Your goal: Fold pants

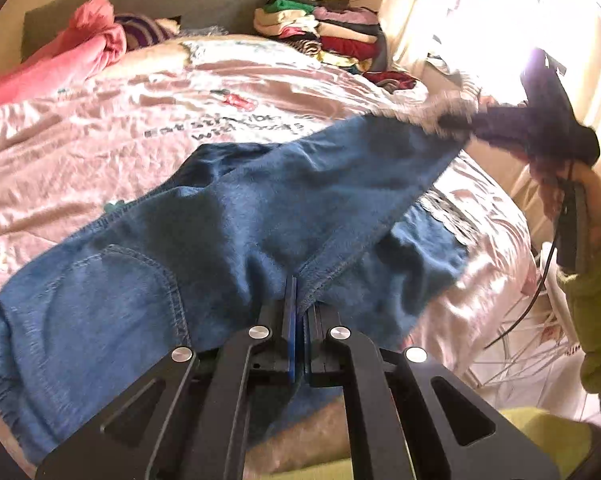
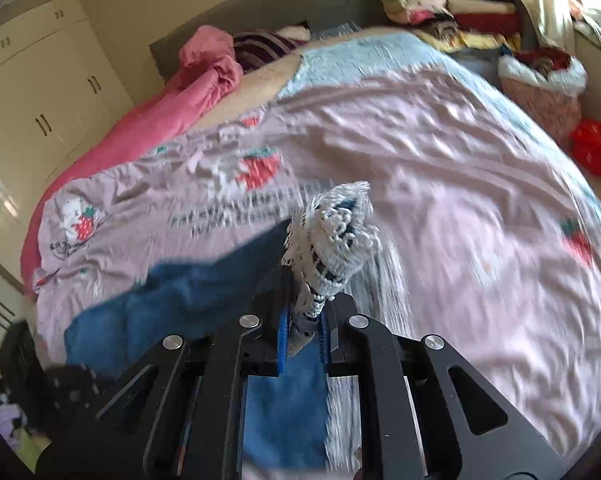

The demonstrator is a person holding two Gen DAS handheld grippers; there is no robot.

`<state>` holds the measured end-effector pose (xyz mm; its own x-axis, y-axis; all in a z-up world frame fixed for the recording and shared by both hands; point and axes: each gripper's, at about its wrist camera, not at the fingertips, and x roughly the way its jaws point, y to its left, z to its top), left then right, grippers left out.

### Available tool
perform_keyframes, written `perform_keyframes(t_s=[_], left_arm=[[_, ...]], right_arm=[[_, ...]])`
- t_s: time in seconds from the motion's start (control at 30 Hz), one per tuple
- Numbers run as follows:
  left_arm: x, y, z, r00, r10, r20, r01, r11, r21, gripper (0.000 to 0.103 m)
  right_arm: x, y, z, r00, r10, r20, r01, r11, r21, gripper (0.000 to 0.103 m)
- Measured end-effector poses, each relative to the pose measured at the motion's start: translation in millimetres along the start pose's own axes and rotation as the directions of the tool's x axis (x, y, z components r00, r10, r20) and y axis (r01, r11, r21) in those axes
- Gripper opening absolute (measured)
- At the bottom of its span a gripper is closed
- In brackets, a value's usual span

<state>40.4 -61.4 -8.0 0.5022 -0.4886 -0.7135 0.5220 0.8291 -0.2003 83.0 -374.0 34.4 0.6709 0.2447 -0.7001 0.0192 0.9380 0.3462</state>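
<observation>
Blue denim pants (image 1: 240,208) lie across the bed, back pocket up, one leg lifted toward the right. In the left wrist view my left gripper (image 1: 300,292) is shut on the pants at the stitched seam by the crotch. My right gripper (image 1: 456,124), blurred, holds the raised leg's end in the air at the upper right, with a hand in a green sleeve (image 1: 596,280) behind it. In the right wrist view my right gripper (image 2: 304,312) is shut on the white lace hem (image 2: 332,232) of that leg, and the pants (image 2: 180,300) trail down to the lower left.
A pink strawberry-print bedspread (image 1: 100,128) covers the bed. A crumpled pink duvet (image 1: 80,48) lies at the far left, and stacked folded clothes (image 1: 332,28) sit at the far right corner. A cream wardrobe (image 2: 40,100) stands left, a red bag (image 2: 594,152) right, and a white wire rack (image 1: 520,340) beside the bed.
</observation>
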Motion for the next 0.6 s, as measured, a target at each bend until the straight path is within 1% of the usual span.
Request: perform_keyframes(t_s=[0.13, 0.2, 0.27, 0.33, 0.4, 0.47, 0.5, 0.6], left_arm=[[-3.3, -7.0, -10.1, 1.000, 0.000, -0.018, 0.001, 0.999, 0.032, 0.002], [3.1, -6.7, -16.6, 0.999, 0.012, -0.031, -0.011, 0.999, 0.040, 0.002], [11.6, -9.7, -23.5, 0.997, 0.019, -0.069, -0.016, 0.999, 0.051, 0.003], [17.6, -10.4, -26.4, 0.996, 0.031, -0.088, -0.026, 0.998, 0.062, 0.003], [22.0, -8.0, -26.9, 0.995, 0.041, -0.095, -0.036, 0.998, 0.060, 0.003], [22.3, -4.9, -26.5, 0.995, 0.046, -0.093, -0.042, 0.998, 0.051, 0.003], [21.9, -3.3, -26.4, 0.995, 0.050, -0.090, -0.046, 0.998, 0.046, 0.003], [17.7, -2.7, -27.1, 0.995, 0.064, -0.080, -0.061, 0.997, 0.048, 0.003]], right_arm=[[0.7, -20.0, -40.4, 0.997, 0.025, -0.073, -0.020, 0.997, 0.075, 0.007], [4.5, -30.0, -57.1, 0.994, 0.040, -0.098, -0.029, 0.993, 0.111, 0.011], [8.8, -39.4, -70.6, 0.991, 0.046, -0.125, -0.029, 0.991, 0.130, 0.012], [9.0, -42.8, -78.0, 0.990, 0.035, -0.136, -0.018, 0.992, 0.125, 0.019], [4.3, -49.5, -82.3, 0.990, 0.059, -0.127, -0.040, 0.988, 0.150, 0.025], [-0.6, -56.8, -83.8, 0.991, 0.083, -0.107, -0.063, 0.982, 0.178, 0.025], [-1.7, -59.1, -84.8, 0.991, 0.080, -0.105, -0.060, 0.981, 0.182, 0.024], [-2.5, -59.0, -86.8, 0.991, 0.071, -0.111, -0.051, 0.984, 0.169, 0.014]])
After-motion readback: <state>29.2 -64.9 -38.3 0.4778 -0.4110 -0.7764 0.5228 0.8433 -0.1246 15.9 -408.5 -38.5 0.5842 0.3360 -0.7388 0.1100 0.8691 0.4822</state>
